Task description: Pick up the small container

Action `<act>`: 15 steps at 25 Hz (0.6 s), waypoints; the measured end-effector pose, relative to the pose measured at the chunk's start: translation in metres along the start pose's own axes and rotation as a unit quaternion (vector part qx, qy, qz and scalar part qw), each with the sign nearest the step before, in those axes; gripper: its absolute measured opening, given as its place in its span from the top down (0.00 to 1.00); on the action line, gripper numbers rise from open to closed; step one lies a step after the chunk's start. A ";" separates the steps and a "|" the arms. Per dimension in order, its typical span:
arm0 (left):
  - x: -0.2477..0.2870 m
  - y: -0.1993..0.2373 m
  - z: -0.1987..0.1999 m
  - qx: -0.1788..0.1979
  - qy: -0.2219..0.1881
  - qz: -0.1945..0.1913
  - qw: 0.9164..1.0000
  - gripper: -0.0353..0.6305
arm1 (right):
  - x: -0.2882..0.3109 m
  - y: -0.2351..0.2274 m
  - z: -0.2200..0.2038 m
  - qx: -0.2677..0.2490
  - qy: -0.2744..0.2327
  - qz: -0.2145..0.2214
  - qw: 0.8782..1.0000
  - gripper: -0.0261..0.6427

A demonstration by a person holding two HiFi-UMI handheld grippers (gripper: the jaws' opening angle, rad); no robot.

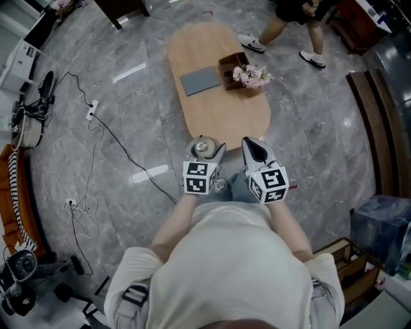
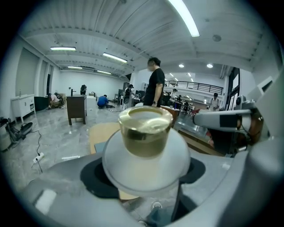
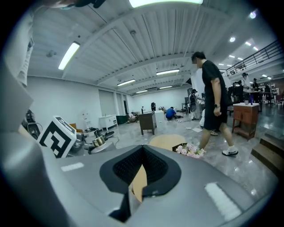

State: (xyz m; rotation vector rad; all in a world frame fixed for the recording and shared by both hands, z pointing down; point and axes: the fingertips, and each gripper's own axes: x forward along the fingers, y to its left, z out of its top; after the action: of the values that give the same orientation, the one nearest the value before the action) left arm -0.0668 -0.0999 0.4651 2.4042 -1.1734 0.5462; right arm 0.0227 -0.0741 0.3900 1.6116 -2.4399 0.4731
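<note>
One small container (image 2: 144,133) between left tongs (image 2: 144,175)

Looking steeply down from head height, facing the wooden table (image 1: 218,109) at 12 o'clock. Riding close on the left gripper (image 1: 205,151) and right gripper (image 1: 252,144), pointing level along the jaws. Sharing that table and a walking person (image 1: 292,19) across all three.

"What is the person wearing?"

"A pale cream, short-sleeved T-shirt (image 1: 231,270), a black strap (image 1: 131,297) with a buckle at the shoulder, and blue-grey trousers (image 1: 239,186)."

"And the tools?"

"The left gripper (image 1: 205,149) and the right gripper (image 1: 255,149) have smooth light grey shells. The fingers (image 3: 129,164) are lined with black textured padding. Each gripper bears a white cube (image 1: 200,177) printed with black square markers."
</note>
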 end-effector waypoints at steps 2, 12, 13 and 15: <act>-0.008 0.003 0.005 0.002 -0.005 0.002 1.000 0.43 | 0.000 0.003 0.001 -0.003 0.000 0.004 1.000 0.96; -0.037 0.004 0.026 0.001 -0.027 0.011 1.000 0.43 | 0.002 0.015 0.014 -0.018 -0.011 0.026 0.999 0.96; -0.040 0.005 0.027 0.000 -0.029 0.014 0.999 0.43 | 0.002 0.015 0.017 -0.020 -0.014 0.028 0.999 0.96; -0.044 0.007 0.028 -0.004 -0.033 0.020 0.999 0.43 | 0.002 0.015 0.022 -0.024 -0.018 0.031 0.999 0.96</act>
State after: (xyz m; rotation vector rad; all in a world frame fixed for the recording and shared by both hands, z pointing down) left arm -0.0926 -0.0893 0.4205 2.4141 -1.2517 0.4761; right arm 0.0087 -0.0780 0.3681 1.5421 -2.5144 0.3958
